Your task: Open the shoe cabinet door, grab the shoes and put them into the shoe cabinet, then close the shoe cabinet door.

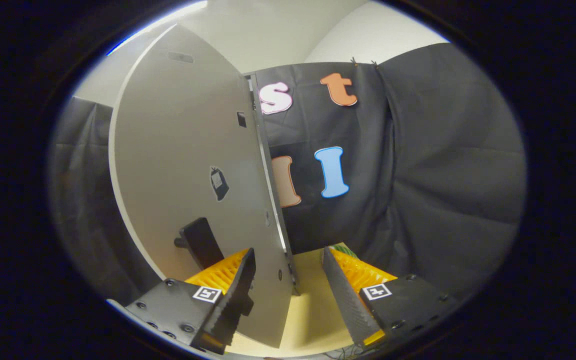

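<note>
Gripper view: tool (288, 285) open, straddling the shoe cabinet door (188, 165) edge, handle (200, 242) just ahead. No shoes seen; door stage unclear.

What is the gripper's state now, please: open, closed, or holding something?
Gripper: jaws open, holding nothing; the free edge of the shoe cabinet door stands between them, and the door's dark handle lies beyond the left finger.

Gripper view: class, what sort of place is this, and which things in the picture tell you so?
Probably a staged recording booth, not a home: black cloth hangs as the wall, a grey cabinet door stands open on a pale floor, and the gripper is open, its fingers astride the door's edge.
</note>
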The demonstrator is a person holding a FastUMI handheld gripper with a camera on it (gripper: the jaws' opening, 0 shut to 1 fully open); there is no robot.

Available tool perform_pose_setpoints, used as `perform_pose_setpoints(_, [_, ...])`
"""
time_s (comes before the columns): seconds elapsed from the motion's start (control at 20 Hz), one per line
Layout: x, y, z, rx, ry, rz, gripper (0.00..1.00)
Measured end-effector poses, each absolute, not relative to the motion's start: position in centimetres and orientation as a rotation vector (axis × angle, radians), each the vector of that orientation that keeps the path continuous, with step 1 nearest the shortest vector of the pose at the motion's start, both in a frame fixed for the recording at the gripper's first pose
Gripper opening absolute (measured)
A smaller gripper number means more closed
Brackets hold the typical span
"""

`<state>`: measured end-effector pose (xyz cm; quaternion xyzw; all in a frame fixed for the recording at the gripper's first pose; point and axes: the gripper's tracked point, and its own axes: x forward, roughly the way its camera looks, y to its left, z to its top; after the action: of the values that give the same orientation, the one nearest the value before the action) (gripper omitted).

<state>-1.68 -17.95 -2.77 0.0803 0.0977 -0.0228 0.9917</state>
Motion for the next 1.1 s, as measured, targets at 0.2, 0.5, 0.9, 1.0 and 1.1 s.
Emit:
perform_pose_setpoints(0.2, [-1.9,-15.3,-2.7,0.154,0.19,-0.047,0.87])
perform_pose_setpoints(0.5, [-0.5,-10.3,-3.0,0.124,0.197,0.001,0.87])
perform_pose_setpoints(0.9, [2.7,-1.2,-3.2,0.095,0.184,0.113,0.88])
perform_pose_setpoints(1.0, [4.5,1.2,-2.9,0.095,0.158,0.138,0.89])
perform_pose_setpoints(1.1, [6.5,4.0,-3.0,0.104,0.152,0.168,0.89])
